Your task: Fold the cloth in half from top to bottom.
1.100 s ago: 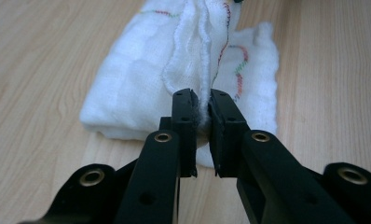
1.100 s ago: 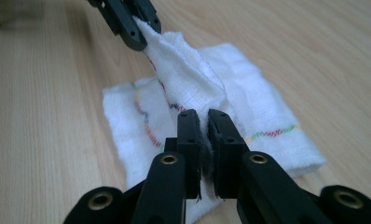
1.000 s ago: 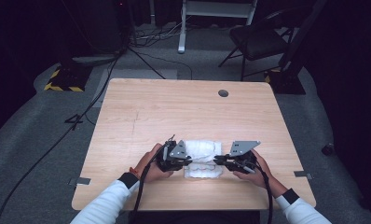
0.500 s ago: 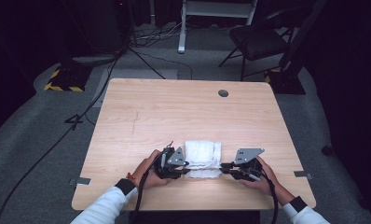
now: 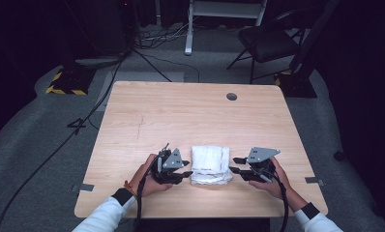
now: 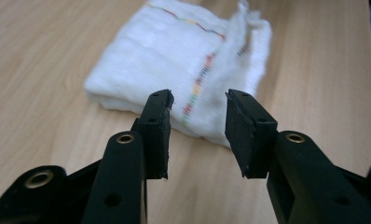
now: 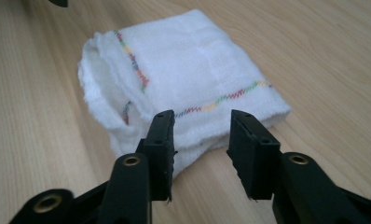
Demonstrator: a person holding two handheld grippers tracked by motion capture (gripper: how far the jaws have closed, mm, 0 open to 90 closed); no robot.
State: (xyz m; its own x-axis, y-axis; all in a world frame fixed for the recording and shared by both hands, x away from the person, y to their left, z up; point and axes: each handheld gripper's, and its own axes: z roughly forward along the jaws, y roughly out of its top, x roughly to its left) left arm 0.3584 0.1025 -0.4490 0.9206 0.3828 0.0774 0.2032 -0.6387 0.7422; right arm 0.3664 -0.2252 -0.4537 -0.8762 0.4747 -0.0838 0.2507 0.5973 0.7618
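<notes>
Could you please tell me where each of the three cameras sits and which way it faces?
High view: above the person's side of the table, looking forward and down; forearms, hands, left gripper and right gripper show.
Left gripper view: rides the left gripper, looking along its open jaws at the towel.
Right gripper view: rides the right gripper, looking along its open jaws at the towel.
All share the folded towel.

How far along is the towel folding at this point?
The folding looks done: the white towel lies as a compact folded packet on the table, its coloured stitching on top. The left gripper and right gripper flank it; their jaws have just been opening, with nothing between the fingers. At most, drawing the hands away seems left.
</notes>
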